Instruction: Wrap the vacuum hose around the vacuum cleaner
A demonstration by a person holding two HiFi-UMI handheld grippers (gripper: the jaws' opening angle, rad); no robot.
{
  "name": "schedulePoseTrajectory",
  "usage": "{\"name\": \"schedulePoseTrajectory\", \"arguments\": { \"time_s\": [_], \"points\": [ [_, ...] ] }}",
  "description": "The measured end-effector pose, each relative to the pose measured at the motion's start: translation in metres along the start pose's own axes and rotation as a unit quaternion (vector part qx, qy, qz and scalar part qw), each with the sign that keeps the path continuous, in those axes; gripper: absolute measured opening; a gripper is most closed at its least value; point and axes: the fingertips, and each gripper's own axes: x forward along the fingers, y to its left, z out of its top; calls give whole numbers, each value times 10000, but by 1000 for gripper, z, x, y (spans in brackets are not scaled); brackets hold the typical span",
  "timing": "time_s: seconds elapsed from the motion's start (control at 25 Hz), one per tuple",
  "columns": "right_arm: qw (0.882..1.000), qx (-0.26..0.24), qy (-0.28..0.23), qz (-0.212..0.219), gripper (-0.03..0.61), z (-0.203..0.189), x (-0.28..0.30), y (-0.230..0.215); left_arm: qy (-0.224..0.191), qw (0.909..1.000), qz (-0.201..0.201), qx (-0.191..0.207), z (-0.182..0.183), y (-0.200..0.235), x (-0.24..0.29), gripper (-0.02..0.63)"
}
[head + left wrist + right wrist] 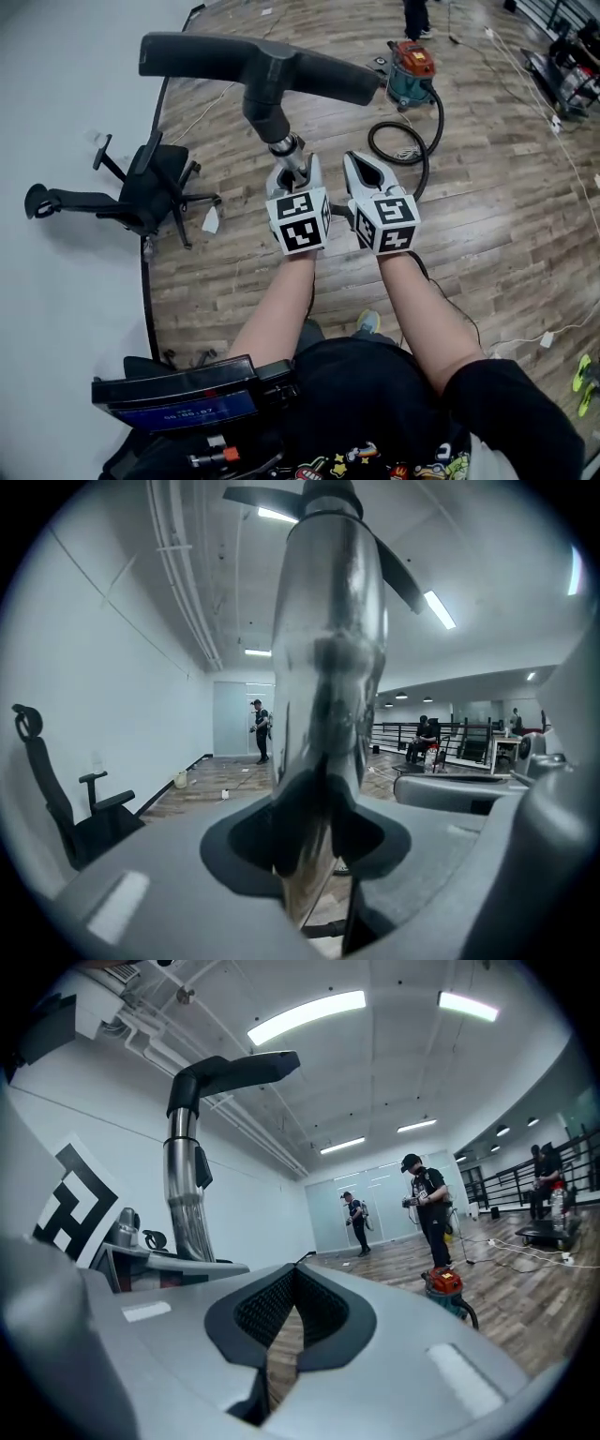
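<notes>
My left gripper (295, 175) is shut on the shiny metal wand (290, 152) of the vacuum and holds it upright. The wand's black floor nozzle (253, 58) spreads out above both grippers. In the left gripper view the wand (328, 667) fills the middle, clamped between the jaws (314, 855). My right gripper (367, 175) is right beside it, shut on nothing, its pads meeting (292, 1312). The black hose (405, 145) loops over the floor to the orange and teal vacuum cleaner (411, 70), which also shows in the right gripper view (448, 1288).
A black office chair (141, 192) lies tipped over by the white wall at left. Thin cables (525, 342) run across the wood floor at right. A person (427, 1208) stands just behind the vacuum cleaner, and another (356, 1221) is farther back.
</notes>
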Motion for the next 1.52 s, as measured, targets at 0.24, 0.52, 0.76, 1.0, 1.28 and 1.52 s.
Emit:
{"name": "schedulePoseTrajectory", "arguments": {
  "time_s": [0.24, 0.52, 0.76, 1.0, 1.28, 1.52],
  "points": [
    [9990, 21, 55, -444, 23, -7, 19, -18, 70, 9986, -469, 216, 4, 3, 33, 152],
    [9918, 20, -68, -1276, 23, -5, 70, -9, 81, 9896, -1321, 554, 14, 44, 78, 152],
    [9792, 91, -172, -2018, 23, -5, 103, 1, 108, 9808, -1838, 635, 20, 88, 107, 152],
    [9689, 184, -275, -2454, 23, -5, 129, -13, 163, 9743, -2131, 710, 25, 93, 143, 152],
    [9615, 436, -231, -2705, 23, -17, 197, -67, 383, 9660, -2377, 940, 31, 95, 227, 152],
    [9554, 565, -295, -2883, 23, -19, 257, -147, 445, 9580, -2574, 1187, 39, 74, 318, 152]
  ]
}}
